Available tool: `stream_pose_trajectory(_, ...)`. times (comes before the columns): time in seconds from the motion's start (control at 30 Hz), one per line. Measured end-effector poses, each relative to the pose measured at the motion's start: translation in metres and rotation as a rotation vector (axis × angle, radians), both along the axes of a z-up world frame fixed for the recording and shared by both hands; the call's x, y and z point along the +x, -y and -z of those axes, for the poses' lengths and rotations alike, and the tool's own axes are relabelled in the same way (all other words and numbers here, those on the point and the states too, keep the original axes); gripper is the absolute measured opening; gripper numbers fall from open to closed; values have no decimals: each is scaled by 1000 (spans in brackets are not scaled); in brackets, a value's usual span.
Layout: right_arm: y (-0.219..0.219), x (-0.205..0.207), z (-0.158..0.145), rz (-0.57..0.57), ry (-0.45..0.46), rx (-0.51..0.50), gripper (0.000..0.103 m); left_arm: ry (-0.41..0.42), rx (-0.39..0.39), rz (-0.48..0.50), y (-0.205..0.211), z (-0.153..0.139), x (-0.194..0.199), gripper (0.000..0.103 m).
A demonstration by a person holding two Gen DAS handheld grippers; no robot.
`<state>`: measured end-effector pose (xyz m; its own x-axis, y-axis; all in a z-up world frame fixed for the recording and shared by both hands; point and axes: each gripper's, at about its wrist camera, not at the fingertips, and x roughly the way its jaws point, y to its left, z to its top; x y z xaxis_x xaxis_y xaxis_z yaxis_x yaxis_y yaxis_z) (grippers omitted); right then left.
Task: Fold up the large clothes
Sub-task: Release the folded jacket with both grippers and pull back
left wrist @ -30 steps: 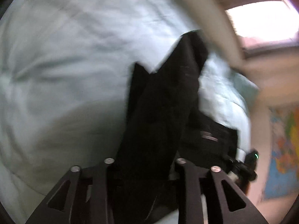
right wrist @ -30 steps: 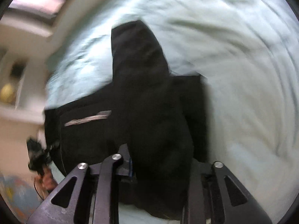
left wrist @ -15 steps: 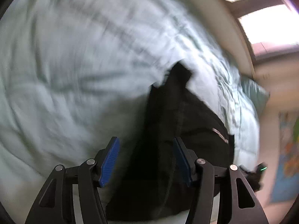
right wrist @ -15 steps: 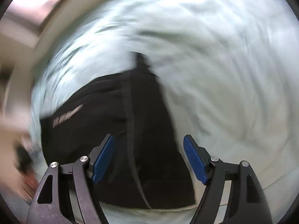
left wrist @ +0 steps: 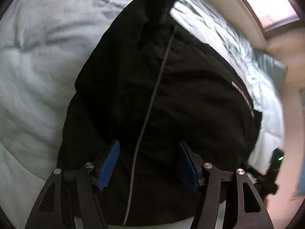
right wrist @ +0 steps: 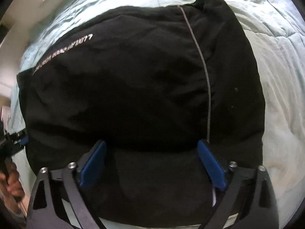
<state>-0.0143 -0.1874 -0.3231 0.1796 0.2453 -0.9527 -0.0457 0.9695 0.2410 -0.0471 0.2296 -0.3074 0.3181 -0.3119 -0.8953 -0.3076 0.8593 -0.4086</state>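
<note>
A black garment [left wrist: 181,87] with a grey drawstring [left wrist: 152,95] and a line of white lettering [right wrist: 63,54] lies folded in a bundle on the pale green bedcover [left wrist: 38,66]. My left gripper [left wrist: 148,164] is open just above the garment's near edge, blue pads [left wrist: 109,162] apart, holding nothing. My right gripper [right wrist: 152,164] is open over the same near edge, blue pads [right wrist: 211,164] spread wide, empty. The garment [right wrist: 133,87] fills most of both views.
The bedcover [right wrist: 276,76] spreads around the garment on all sides. A pale headboard or wall edge [left wrist: 228,5] and a window [left wrist: 266,3] lie beyond the bed. The other gripper and hand [right wrist: 9,162] show at the far left in the right wrist view.
Both grippers held black cloth lifted a second ago. They let it go, opened, and have dropped close over the folded garment on the bed.
</note>
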Motion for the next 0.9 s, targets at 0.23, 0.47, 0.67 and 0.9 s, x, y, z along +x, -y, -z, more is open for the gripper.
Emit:
stream_pose_trajectory(0.23, -3, -17, -74, -15, 68, -35, 90, 80, 214, 89, 26, -80, -14, 65)
stream_pose_trajectory(0.47, 3, -35, -223, 45, 321, 10, 91, 251, 255, 57, 43, -208, -33, 65)
stream_pose_trajectory(0.67, -7, -67, -296, 94, 409, 1, 92, 327, 169, 140, 87, -272, -66, 65)
stream_pose_trajectory(0.9, -29, -97, -314, 124, 453, -47, 92, 474, 233, 199, 133, -341, -94, 72)
